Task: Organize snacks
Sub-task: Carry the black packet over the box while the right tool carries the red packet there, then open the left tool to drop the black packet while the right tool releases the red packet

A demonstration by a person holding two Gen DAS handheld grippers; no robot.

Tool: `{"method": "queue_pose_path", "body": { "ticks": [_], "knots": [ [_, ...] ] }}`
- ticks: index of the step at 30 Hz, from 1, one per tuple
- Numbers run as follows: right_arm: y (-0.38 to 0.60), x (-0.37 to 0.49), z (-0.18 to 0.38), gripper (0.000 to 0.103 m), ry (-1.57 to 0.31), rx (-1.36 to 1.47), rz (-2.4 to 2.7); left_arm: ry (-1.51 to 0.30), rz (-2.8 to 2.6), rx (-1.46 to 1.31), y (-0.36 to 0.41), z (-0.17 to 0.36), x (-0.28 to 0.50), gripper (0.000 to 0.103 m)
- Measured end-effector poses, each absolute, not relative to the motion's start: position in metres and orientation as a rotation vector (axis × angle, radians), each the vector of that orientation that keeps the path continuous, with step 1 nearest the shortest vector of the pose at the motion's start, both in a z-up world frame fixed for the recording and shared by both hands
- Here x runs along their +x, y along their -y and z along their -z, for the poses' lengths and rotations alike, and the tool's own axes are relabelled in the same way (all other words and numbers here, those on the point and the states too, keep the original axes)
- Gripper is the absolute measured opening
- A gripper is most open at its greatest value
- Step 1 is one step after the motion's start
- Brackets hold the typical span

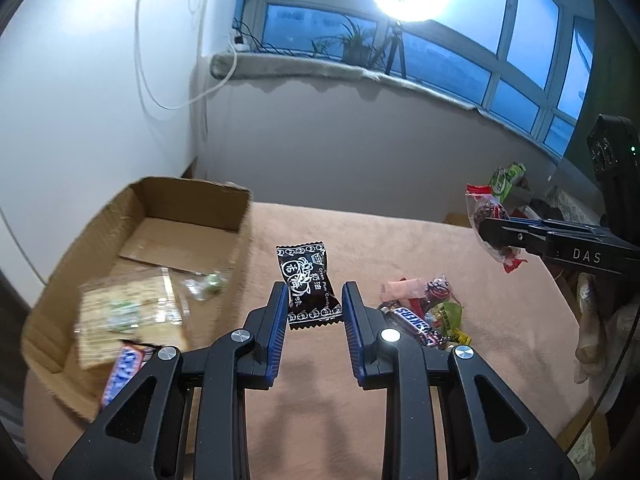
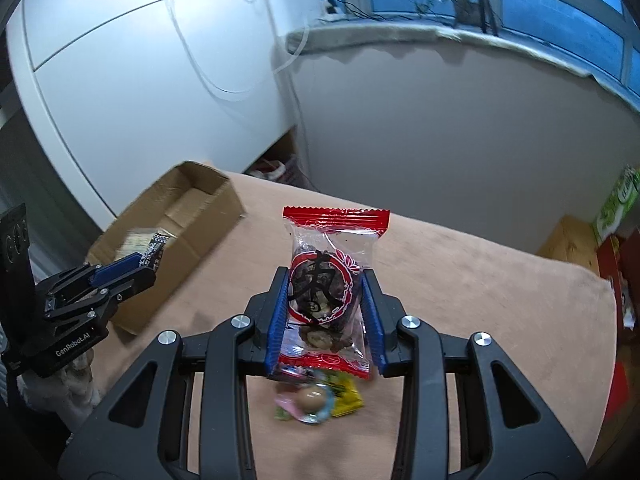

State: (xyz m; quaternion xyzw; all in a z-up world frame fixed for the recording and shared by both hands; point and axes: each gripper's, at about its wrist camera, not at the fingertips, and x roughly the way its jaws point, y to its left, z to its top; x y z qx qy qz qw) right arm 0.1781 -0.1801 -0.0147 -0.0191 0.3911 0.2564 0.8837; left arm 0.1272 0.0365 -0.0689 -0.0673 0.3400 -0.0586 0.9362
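Both grippers loaded, raised above the pink surface (image 1: pixel 320 400).

We note the left gripper (image 1: pixel 315 304), jaws clamped on a black candy packet (image 1: pixel 306 280), just right of the cardboard box (image 1: pixel 236 208). The right gripper (image 2: pixel 325 312) has its jaws clamped on a red-edged clear snack packet (image 2: pixel 332 240) over the loose snack pile (image 2: pixel 316 400).

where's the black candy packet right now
The black candy packet is held between the left hand-held gripper's fingers, above the tan cloth, just right of the cardboard box.
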Motion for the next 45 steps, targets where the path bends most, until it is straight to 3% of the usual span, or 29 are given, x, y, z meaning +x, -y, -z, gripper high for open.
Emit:
{"method": "queue_pose_path", "body": {
  "ticks": [22, 45],
  "knots": [
    [0.054, 0.188, -0.012, 0.036, -0.777, -0.138, -0.673, -0.65, -0.032, -0.198, -0.141, 0.058, 0.092, 0.026],
    [-0.038, 0.218, 0.03, 0.036, -0.882, -0.167, -0.782, -0.723, -0.107, -0.224, -0.185, 0.09, 0.106, 0.026]
  ]
}}
